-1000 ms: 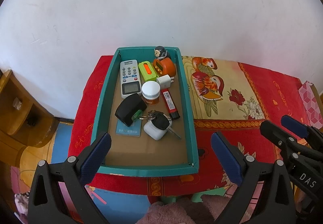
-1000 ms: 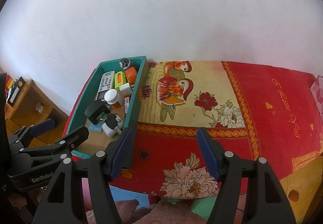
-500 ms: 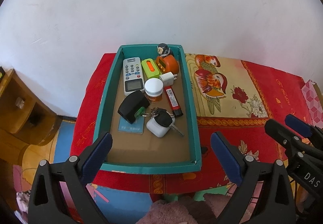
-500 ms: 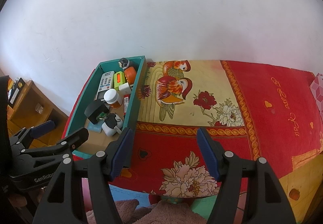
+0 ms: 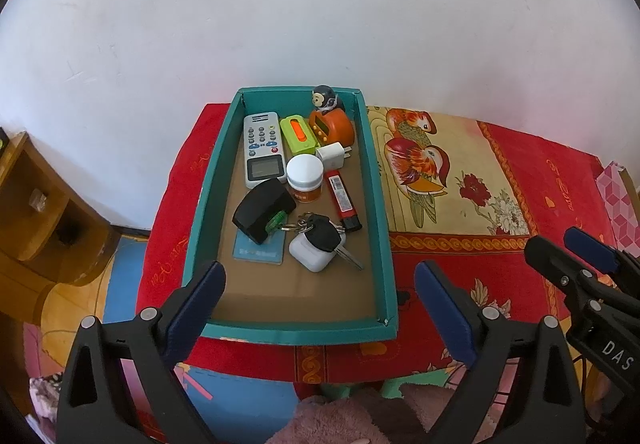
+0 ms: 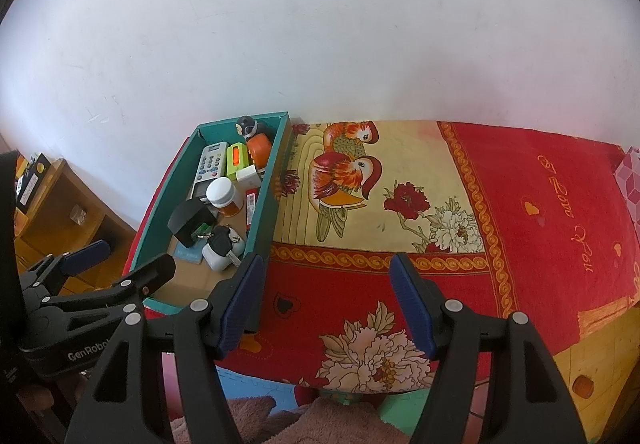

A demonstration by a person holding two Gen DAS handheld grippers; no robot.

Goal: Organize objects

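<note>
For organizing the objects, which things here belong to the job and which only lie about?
Job: teal box, remote control, white-lidded jar, car key, white charger plug, red lighter.
Lying about: wooden shelf, pink box, floral tablecloth.

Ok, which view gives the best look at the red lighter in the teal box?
The left wrist view: the red lighter lies fully visible, black end nearest the camera, right of the white-lidded jar. In the right wrist view the teal box wall hides most of it; only a labelled sliver shows.

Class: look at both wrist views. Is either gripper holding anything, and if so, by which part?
Nothing is held. The left gripper and the right gripper both stand open with nothing between their fingers; every item lies untouched in the teal box.
</note>
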